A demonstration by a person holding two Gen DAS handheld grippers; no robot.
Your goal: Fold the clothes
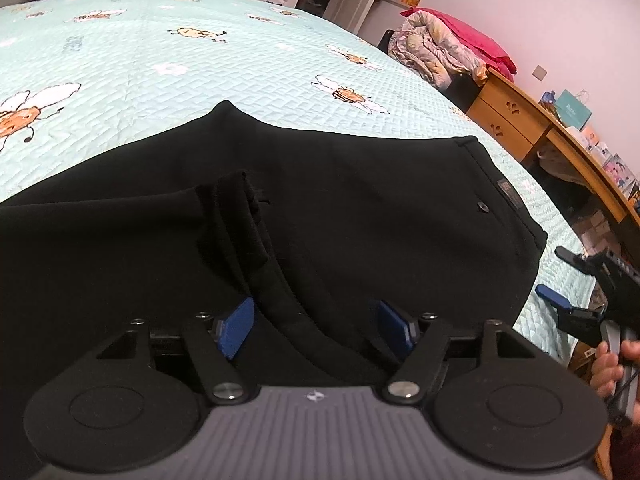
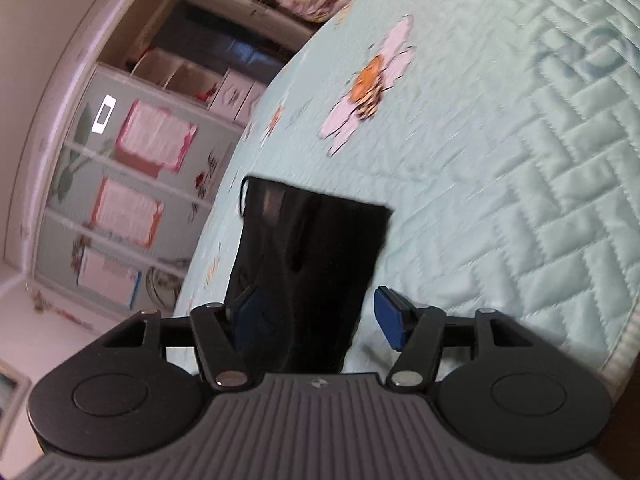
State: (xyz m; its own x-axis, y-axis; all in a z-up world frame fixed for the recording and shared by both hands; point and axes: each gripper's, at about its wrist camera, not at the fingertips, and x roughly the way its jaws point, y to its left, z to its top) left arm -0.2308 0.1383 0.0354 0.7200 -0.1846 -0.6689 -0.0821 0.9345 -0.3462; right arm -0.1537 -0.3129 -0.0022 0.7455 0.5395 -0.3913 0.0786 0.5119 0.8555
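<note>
A: Nearest the lens, the left hand-held gripper (image 1: 316, 326) has its blue pads (image 1: 236, 326) spread apart over the black garment (image 1: 360, 208), with a raised fold of cloth running between them. They don't seem to press on it.

B: And the right hand-held gripper (image 2: 316, 318)?

A: Jaws apart too. In its own view the black cloth passes between the pads, but the right-hand pad stands clear of it. From the left view you can see that gripper off the garment's edge, over the bed (image 1: 240, 52), with a hand (image 1: 610, 364) on its handle.

B: So how far along is the folding?

A: Partly, I'd judge. The garment lies on the bed's quilted cover, spread fairly flat, with one section already doubled over itself near the middle. It's not yet a compact bundle, so at least another fold looks due.

B: What can't you make out?

A: What kind of garment it is: there's a hem with a small tag and a snap or rivet (image 1: 483, 207), perhaps trousers, but black on black swallows the seams. Its near edge is hidden under the gripper body, its left side runs out of frame, and the right view is blurred.
</note>
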